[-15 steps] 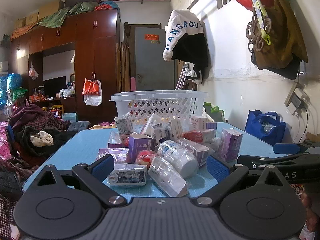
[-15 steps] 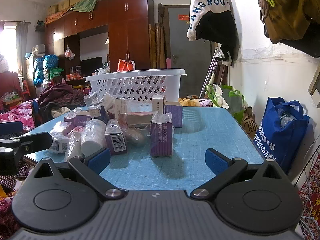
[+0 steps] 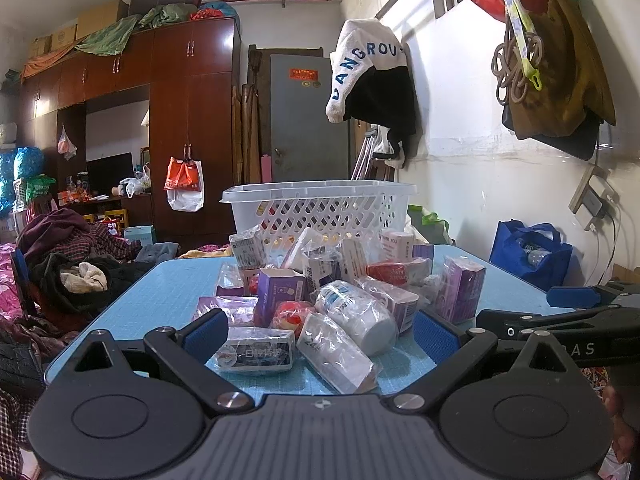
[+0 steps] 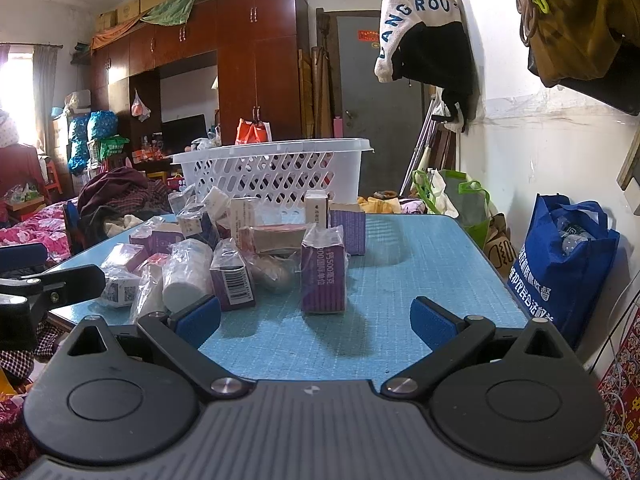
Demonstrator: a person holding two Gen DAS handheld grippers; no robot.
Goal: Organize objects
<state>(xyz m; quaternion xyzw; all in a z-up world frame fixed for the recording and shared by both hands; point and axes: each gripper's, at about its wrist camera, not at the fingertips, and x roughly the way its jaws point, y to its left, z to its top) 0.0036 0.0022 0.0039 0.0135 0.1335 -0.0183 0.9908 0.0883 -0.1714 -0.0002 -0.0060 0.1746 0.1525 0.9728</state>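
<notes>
A heap of bagged boxes and bottles covers the blue table [image 3: 168, 284]. A white bottle [image 3: 356, 312], a purple box [image 3: 276, 296] and a flat dark packet [image 3: 256, 354] lie nearest my left gripper [image 3: 320, 334], which is open at the table's near edge with nothing pressed between its blue pads. Behind the heap stands a white slotted basket [image 3: 320, 208]. In the right wrist view my right gripper [image 4: 316, 318] is open over bare table, just short of an upright purple box [image 4: 324, 276]. The basket [image 4: 272, 172] sits at the far edge there.
The right gripper's black fingers [image 3: 560, 320] reach into the left wrist view at the right. A blue bag [image 4: 564, 264] stands on the floor by the wall right of the table [image 4: 420, 264]. Clothes [image 3: 68, 256] are piled to the left.
</notes>
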